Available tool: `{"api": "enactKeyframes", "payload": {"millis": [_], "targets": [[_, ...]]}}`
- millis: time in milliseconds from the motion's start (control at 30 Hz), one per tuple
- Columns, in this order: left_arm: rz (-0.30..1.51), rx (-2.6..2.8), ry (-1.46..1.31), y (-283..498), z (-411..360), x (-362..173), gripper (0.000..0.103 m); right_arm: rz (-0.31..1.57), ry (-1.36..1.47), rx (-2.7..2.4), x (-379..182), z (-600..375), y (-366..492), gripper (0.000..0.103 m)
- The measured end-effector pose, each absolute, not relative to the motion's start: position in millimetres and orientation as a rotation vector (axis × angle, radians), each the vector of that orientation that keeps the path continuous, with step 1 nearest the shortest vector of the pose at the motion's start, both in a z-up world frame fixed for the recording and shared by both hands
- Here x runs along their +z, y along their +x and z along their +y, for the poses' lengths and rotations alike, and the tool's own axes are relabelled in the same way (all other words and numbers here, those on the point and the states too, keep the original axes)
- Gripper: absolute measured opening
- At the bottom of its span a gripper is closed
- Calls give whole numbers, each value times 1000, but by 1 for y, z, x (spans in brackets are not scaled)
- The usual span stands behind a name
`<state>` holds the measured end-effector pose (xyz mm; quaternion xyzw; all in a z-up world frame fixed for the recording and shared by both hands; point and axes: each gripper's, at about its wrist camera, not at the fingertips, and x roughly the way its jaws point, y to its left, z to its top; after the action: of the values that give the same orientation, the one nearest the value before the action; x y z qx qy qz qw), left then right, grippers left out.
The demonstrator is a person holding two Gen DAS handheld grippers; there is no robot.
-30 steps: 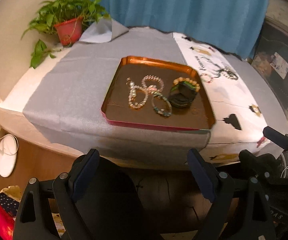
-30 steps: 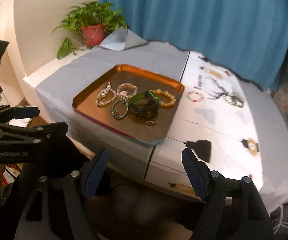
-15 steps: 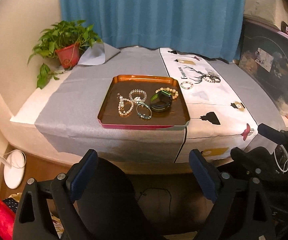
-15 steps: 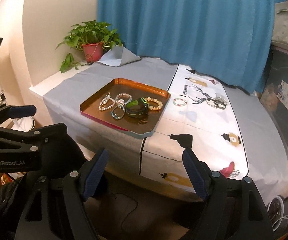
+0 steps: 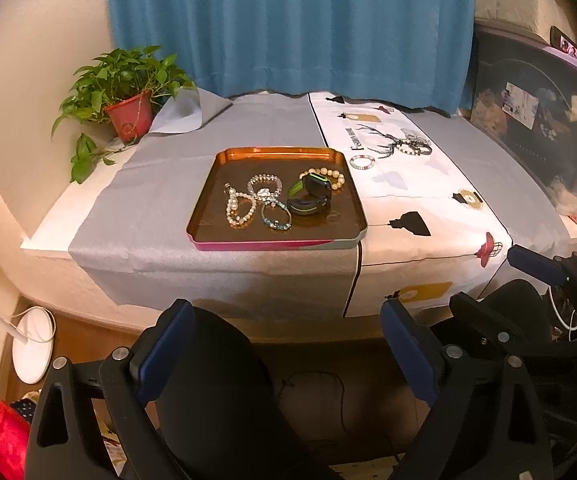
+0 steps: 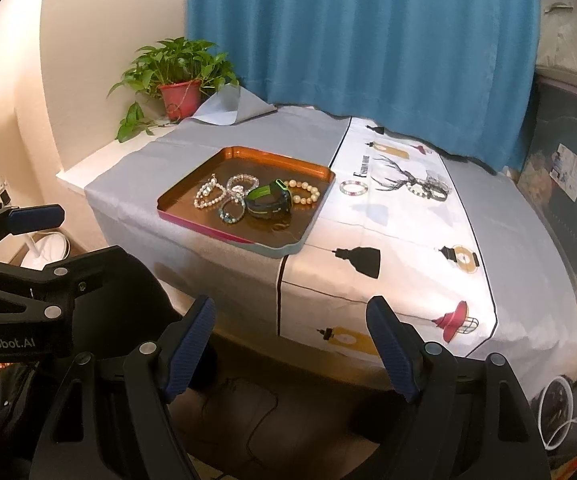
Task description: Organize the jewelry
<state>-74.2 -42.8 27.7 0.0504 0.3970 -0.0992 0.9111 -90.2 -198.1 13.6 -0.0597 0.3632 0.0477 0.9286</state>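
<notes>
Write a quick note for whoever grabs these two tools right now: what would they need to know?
Left hand-held gripper: open, empty, off the table's near edge.
Right hand-held gripper: open, empty, also short of the table.
Orange tray: holds pearl bracelets, a beaded bracelet and a black-green watch.
Still outside the tray, on the printed cloth: a small ring bracelet and a dark bracelet pile.
Done: apparently most pieces gathered. Left: likely those two.

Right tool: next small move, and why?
Probably bring the right tool forward over the table edge toward the small beaded ring bracelet on the white printed runner. It lies outside the orange rectangular tray, where most jewelry is gathered. The tool is open, empty and short of the table.
</notes>
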Motion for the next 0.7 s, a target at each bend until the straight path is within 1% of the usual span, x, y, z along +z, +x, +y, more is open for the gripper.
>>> {"api": "enactKeyframes", "payload": {"millis": [700], "targets": [[861, -224, 139, -55, -57, 14, 93, 802, -82, 61, -5, -218, -76, 79]]}}
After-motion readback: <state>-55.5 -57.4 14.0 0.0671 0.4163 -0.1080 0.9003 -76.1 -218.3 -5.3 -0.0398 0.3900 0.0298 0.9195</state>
